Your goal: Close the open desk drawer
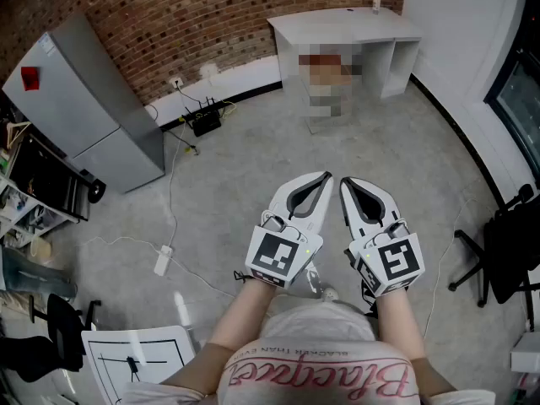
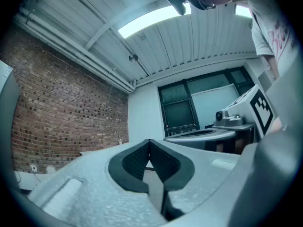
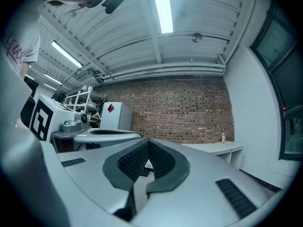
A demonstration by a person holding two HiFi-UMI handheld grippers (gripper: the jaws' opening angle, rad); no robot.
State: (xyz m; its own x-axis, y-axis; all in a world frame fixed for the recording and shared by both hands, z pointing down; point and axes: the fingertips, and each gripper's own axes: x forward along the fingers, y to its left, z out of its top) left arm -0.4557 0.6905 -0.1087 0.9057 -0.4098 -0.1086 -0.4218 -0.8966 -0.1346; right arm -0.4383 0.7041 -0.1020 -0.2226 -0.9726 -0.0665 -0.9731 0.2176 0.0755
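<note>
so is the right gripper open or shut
Shut: the right gripper shows its jaw tips meeting in its own view, nothing between them.

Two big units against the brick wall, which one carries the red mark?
The tall grey cabinet, left in the head view: a red square sits near its top. The white desk to its right has none.

Grey floor (image 1: 396, 142), white desk (image 1: 346, 25), grey cabinet (image 1: 84, 99), power strip (image 1: 163, 261)

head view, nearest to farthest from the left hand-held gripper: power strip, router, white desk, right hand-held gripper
1. right hand-held gripper, alongside on its right
2. power strip, floor at left
3. router and white desk, by the far wall: too close to call
</note>
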